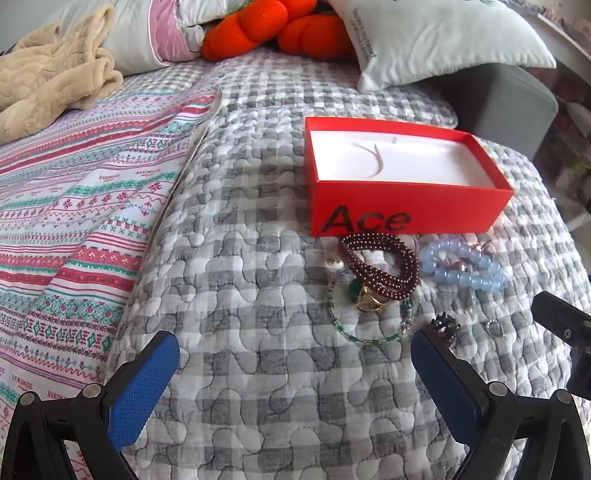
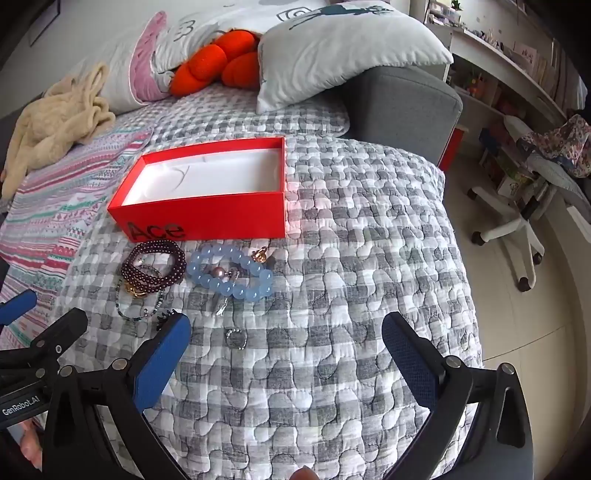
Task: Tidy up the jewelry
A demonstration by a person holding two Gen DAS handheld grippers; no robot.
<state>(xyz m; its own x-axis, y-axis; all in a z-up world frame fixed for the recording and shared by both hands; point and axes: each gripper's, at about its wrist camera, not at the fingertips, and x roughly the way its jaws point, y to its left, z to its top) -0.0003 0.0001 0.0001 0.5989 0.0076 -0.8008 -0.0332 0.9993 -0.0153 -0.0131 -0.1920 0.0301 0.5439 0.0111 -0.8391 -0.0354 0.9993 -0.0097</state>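
An open red box marked "Ace" (image 1: 402,214) (image 2: 207,214) with a white lining sits on the checked quilt. In front of it lie a dark red bead bracelet (image 1: 380,269) (image 2: 153,267), a pale blue bead bracelet (image 1: 463,267) (image 2: 231,273), a gold ring with a green stone (image 1: 365,297), a thin green bead chain (image 1: 369,332) (image 2: 138,310), a dark spiky piece (image 1: 443,325) and a small silver ring (image 1: 495,326) (image 2: 236,338). My left gripper (image 1: 295,347) is open and empty, just short of the jewelry. My right gripper (image 2: 286,332) is open and empty, the silver ring near its left finger.
Pillows (image 2: 343,55), an orange plush cushion (image 1: 277,29) and a beige blanket (image 1: 51,81) lie at the head of the bed. A striped patterned cover (image 1: 81,206) lies left. A grey headboard block (image 2: 406,103), an office chair (image 2: 524,206) and shelves stand right, past the bed edge.
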